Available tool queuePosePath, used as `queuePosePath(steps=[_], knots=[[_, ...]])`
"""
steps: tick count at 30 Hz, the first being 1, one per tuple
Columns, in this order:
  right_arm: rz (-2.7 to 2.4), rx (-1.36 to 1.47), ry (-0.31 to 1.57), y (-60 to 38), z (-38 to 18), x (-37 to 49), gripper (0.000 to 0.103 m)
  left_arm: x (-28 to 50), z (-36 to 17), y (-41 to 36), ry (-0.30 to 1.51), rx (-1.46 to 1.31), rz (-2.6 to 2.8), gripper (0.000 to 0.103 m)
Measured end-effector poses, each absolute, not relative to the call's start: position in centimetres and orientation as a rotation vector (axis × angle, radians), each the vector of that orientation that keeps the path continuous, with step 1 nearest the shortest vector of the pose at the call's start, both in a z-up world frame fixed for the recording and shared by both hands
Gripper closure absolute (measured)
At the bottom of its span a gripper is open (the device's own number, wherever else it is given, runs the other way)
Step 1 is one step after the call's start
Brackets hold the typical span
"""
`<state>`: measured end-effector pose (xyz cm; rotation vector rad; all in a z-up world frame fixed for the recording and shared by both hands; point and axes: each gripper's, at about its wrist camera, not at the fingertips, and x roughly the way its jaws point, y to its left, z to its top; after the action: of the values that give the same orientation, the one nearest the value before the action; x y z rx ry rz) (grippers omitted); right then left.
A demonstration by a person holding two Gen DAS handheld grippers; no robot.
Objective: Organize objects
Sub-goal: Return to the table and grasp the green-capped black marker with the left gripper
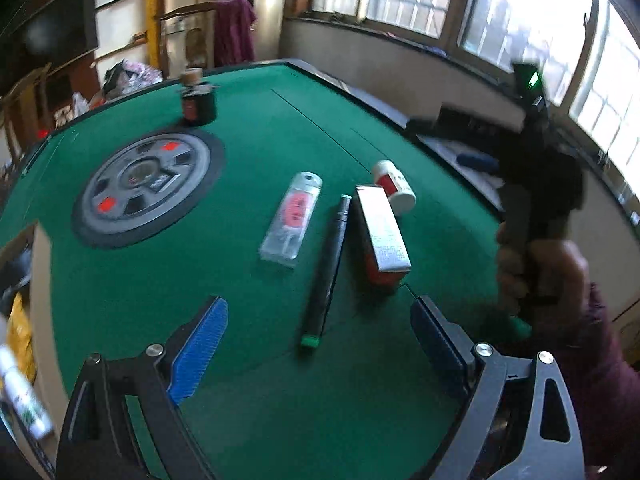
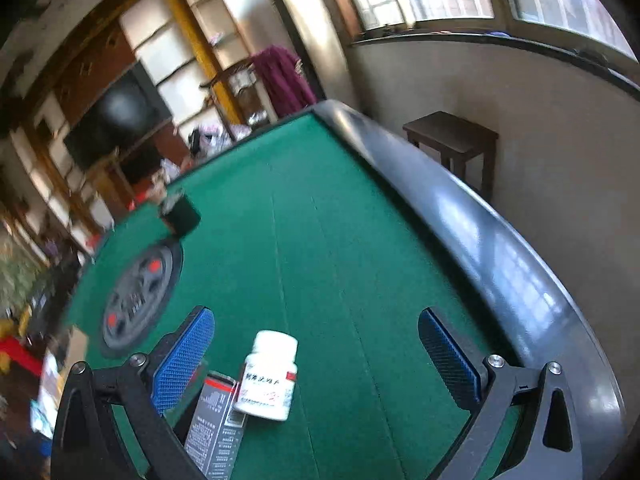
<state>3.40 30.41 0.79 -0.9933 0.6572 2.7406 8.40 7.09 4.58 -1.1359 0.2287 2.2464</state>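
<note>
Both cams up, frames a bit smeared. I take the round grey hub (image 1: 148, 184) set in the green felt table (image 1: 280, 120) as my ref. Left gripper (image 1: 320, 344): jaws spread wide, nothing between the pads, hanging over the felt on the near side of the hub. Items lie in a rough row to the right of the hub: first a clear blister pack (image 1: 291, 220) w/ a red-pink insert, flat on the felt; next a long dark pen (image 1: 328, 268) w/ green end cap, lying lengthwise, its near end betw. my left pads but not touched; then a red/white carton box (image 1: 382, 236), on its side, just beside the pen; then a white pill bottle (image 1: 394, 186) w/ red label, tipped over, touching or nearly touching the box's far end, can't tell which. Beyond the hub, a black cup-like holder (image 1: 199, 105) stands upright w/ sth. small on top, too blurred to ID. Right gripper (image 2: 316, 356): jaws also wide apart, empty. In the right cam the pill bottle (image 2: 270, 376) lies betw. the pads, closer to the left pad, no contact; box (image 2: 216, 428) sits against it at the frame's lower edge; hub (image 2: 138, 300) is off to the left. In the left cam I see the hand (image 1: 536, 272) holding the right rig, at the table edge, well right of the hub.
</note>
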Motion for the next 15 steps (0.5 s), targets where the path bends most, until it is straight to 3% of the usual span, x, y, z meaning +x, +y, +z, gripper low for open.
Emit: queuePosePath(steps=[2,4,6,9,15], knots=[[2.743,-0.985,0.713,30.8,0.7,3.7,0.000,7.9,3.6,8.5,0.269,-1.136,2.227,0.023],[2.741,-0.988,0.745,31.0,0.5,3.8,0.000,7.5,2.4,10.0,0.328,-1.149,2.214,0.042],[2.734,-1.001,0.747,30.9,0.4,3.7,0.000,7.0,1.3,11.0,0.378,-1.171,2.218,0.070],[2.733,-1.008,0.751,30.8,0.3,3.6,0.000,6.6,0.7,10.9,0.360,-1.192,2.231,0.088],[2.735,-1.022,0.723,30.8,0.2,3.8,0.000,7.8,1.1,7.1,0.326,-1.252,2.237,0.089]])
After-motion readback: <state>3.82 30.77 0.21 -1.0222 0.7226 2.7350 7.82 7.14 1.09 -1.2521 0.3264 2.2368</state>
